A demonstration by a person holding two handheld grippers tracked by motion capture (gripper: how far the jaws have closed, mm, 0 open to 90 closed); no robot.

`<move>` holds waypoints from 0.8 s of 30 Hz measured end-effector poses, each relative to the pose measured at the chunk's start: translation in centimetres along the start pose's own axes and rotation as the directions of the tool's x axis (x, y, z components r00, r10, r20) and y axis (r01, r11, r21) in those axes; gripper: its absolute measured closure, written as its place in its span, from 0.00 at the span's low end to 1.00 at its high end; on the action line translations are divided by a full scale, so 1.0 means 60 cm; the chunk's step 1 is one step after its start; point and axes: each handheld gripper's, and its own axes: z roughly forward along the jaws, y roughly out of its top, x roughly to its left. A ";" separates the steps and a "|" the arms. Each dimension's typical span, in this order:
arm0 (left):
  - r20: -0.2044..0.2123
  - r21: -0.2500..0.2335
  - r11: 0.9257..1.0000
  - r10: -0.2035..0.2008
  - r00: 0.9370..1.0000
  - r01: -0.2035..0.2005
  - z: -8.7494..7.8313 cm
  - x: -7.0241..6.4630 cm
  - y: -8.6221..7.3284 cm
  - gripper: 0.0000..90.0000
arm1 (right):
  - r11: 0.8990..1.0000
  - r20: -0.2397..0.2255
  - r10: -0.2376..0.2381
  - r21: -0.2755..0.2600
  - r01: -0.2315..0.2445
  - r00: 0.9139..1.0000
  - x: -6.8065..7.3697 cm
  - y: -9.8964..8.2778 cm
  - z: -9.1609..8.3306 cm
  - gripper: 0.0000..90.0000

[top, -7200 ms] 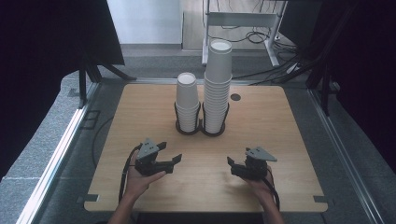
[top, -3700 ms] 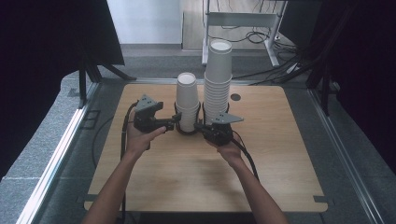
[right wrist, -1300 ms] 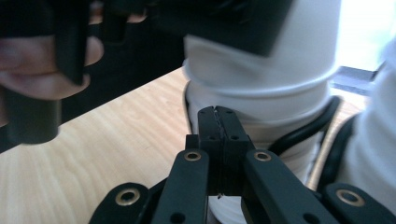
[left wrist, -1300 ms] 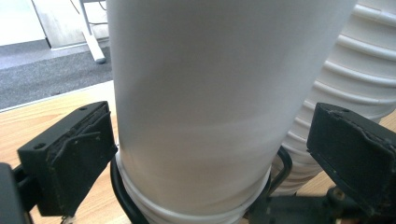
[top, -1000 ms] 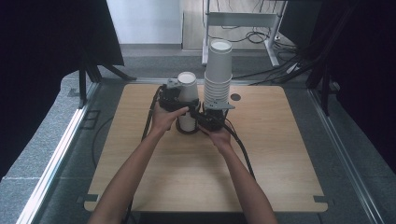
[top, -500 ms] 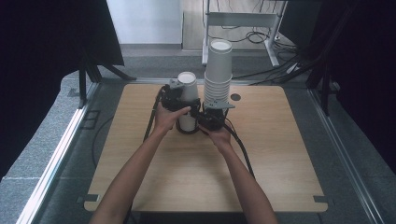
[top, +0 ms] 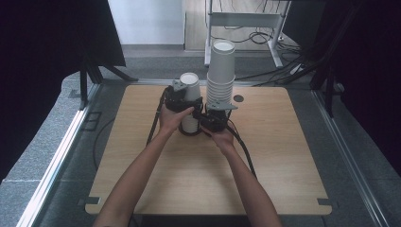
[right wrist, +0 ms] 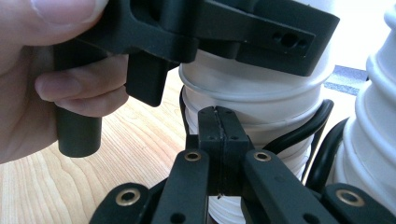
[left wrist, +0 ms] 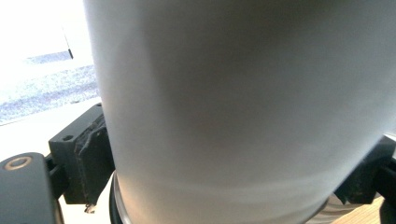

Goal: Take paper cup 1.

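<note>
Jaws of the left gripper [top: 182, 97] have just been closing on the upper cup of the short stack [top: 190, 101]; in the left gripper view a black pad [left wrist: 88, 156] sits against the cup wall [left wrist: 243, 107] on each side, so they look to be pinching it, though the close view leaves the pressure hard to judge. The right gripper [right wrist: 218, 140] has its jaws pressed together with nothing between them, tips resting against the lower cups of the same stack, just below the left gripper.

That short stack stands in a black ring holder [right wrist: 322, 116] near the far middle of the table [top: 283, 179], with the tall stack [top: 221, 71] just beside it on the right.

The step in hand seems to be freeing the top cup. To do it well, keep the squeeze light, since paper walls will buckle and then bind on the cup below. Lift straight up along the stack's axis, perhaps with a slight twist to break the fit. Let the right gripper bear down on the lower cups so they stay in the ring. Watch the tall stack: a sideways pull could knock it.
</note>
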 end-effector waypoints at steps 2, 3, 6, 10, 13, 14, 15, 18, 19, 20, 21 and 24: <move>-0.001 -0.028 1.000 -0.006 1.000 0.006 -0.005 0.000 0.003 0.12 | 1.000 0.000 0.000 0.002 0.000 1.000 0.000 0.000 0.000 1.00; 0.001 -0.043 0.999 -0.008 1.000 0.008 -0.008 0.000 0.006 0.12 | 1.000 0.000 -0.003 0.001 0.003 1.000 0.000 0.001 0.000 1.00; -0.001 -0.067 0.998 -0.009 1.000 0.009 -0.017 -0.002 0.016 0.13 | 1.000 0.000 -0.002 0.008 0.002 1.000 0.001 0.002 0.001 1.00; -0.009 -0.095 0.995 0.008 1.000 -0.009 -0.029 -0.005 0.029 0.13 | 1.000 -0.005 -0.010 0.016 0.010 1.000 0.003 0.001 0.003 1.00; -0.015 -0.116 0.993 0.014 1.000 -0.016 -0.040 -0.004 0.039 0.13 | 1.000 -0.009 -0.011 0.018 0.011 1.000 0.002 0.001 0.003 1.00; -0.015 -0.116 0.993 0.014 1.000 -0.016 -0.040 -0.004 0.039 0.13 | 1.000 -0.009 -0.011 0.018 0.011 1.000 0.002 0.001 0.003 1.00; -0.020 -0.142 0.990 0.012 1.000 -0.015 -0.048 -0.004 0.045 0.13 | 1.000 -0.007 -0.012 0.016 0.012 1.000 0.002 0.001 0.003 1.00; -0.020 -0.157 0.987 0.023 1.000 -0.026 -0.056 -0.005 0.052 0.13 | 1.000 -0.007 -0.014 0.017 0.014 1.000 0.003 0.001 0.004 1.00; -0.024 -0.162 0.986 0.029 0.999 -0.033 -0.059 -0.006 0.054 0.13 | 1.000 -0.008 -0.014 0.017 0.014 1.000 0.003 0.001 0.004 1.00; -0.025 -0.168 0.985 0.034 0.999 -0.038 -0.061 -0.006 0.056 0.13 | 1.000 -0.007 -0.015 0.017 0.015 1.000 0.003 0.001 0.004 1.00; -0.024 -0.175 0.984 0.035 0.999 -0.038 -0.064 -0.007 0.058 0.13 | 1.000 -0.007 -0.015 0.017 0.015 1.000 0.003 0.001 0.004 1.00; -0.020 -0.193 0.980 0.036 0.999 -0.039 -0.073 -0.008 0.067 0.13 | 1.000 -0.010 -0.012 0.019 0.012 1.000 0.002 0.001 0.004 1.00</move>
